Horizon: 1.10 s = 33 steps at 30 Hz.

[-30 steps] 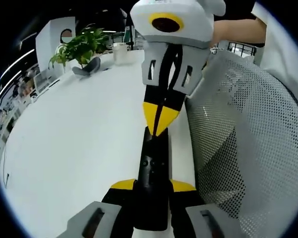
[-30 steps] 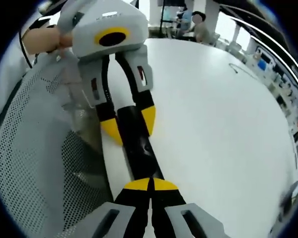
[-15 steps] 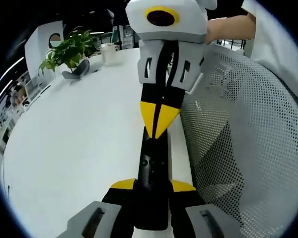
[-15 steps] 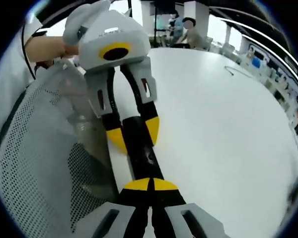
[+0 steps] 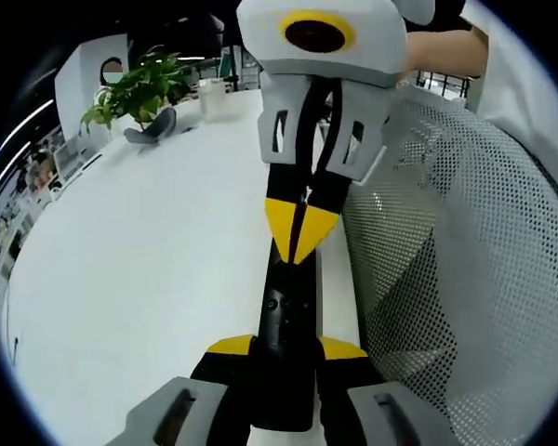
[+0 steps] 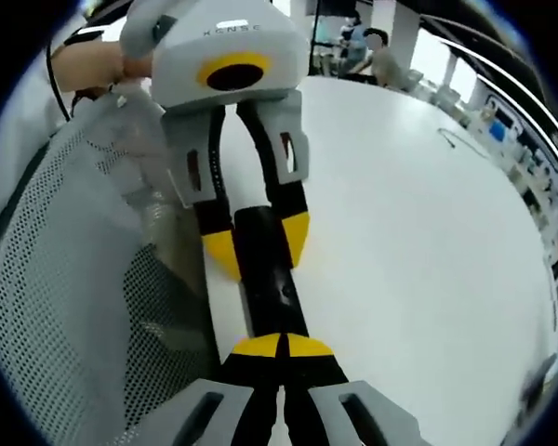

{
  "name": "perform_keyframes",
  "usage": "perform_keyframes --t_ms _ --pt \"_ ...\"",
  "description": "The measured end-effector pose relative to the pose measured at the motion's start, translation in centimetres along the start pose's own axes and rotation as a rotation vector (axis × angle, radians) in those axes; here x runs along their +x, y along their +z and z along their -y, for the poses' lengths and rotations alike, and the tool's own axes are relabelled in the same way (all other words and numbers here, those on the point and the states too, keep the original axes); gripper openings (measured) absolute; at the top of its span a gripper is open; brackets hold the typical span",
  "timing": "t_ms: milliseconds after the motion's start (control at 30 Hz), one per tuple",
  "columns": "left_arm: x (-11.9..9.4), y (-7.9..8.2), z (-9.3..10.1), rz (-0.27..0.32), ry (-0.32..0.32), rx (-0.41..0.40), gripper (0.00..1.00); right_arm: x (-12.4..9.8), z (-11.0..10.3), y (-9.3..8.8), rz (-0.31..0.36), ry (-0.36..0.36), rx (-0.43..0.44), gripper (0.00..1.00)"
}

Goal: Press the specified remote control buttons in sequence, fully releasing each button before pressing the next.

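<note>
remote (image 5: pixel 285 316) lies along table (image 5: pixel 139 279) edge, w/ mesh chair back (image 5: pixel 456 269) just beside it on the right in left gripper view. left gripper (image 5: pixel 285 348) sits at remote's near end, right gripper (image 5: pixel 300 230) at far end, tips meeting on it. plant (image 5: pixel 135 88) & cup (image 5: pixel 211 96) at table's far side.

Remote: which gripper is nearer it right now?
Neither clearly: both touch it. The left gripper is shut on one end of the black remote; the right gripper, tips closed, meets its other end.
</note>
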State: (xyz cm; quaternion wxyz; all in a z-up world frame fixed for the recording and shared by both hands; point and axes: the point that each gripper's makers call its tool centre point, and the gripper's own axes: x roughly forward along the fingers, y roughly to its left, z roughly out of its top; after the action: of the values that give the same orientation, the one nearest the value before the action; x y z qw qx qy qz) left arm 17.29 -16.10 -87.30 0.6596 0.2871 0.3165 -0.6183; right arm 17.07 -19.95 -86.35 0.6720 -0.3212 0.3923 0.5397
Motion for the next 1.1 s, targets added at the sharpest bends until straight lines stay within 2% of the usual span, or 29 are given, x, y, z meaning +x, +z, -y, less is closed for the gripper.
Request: perform_keyframes --t_ms 267,533,833,1100 --pt "0.0 0.1 0.0 -0.008 -0.002 0.001 0.24 0.1 0.1 0.0 0.0 0.016 0.032 0.0" --pt "0.0 0.1 -0.1 -0.026 -0.003 0.002 0.24 0.1 0.1 0.0 0.007 0.024 0.014 0.0" --pt "0.0 0.1 -0.1 -0.032 -0.002 0.001 0.24 -0.1 0.3 0.0 0.071 0.031 0.139 0.0" --pt "0.0 0.1 -0.1 -0.038 0.001 -0.003 0.24 0.2 -0.4 1.3 0.082 0.034 0.088 0.0"
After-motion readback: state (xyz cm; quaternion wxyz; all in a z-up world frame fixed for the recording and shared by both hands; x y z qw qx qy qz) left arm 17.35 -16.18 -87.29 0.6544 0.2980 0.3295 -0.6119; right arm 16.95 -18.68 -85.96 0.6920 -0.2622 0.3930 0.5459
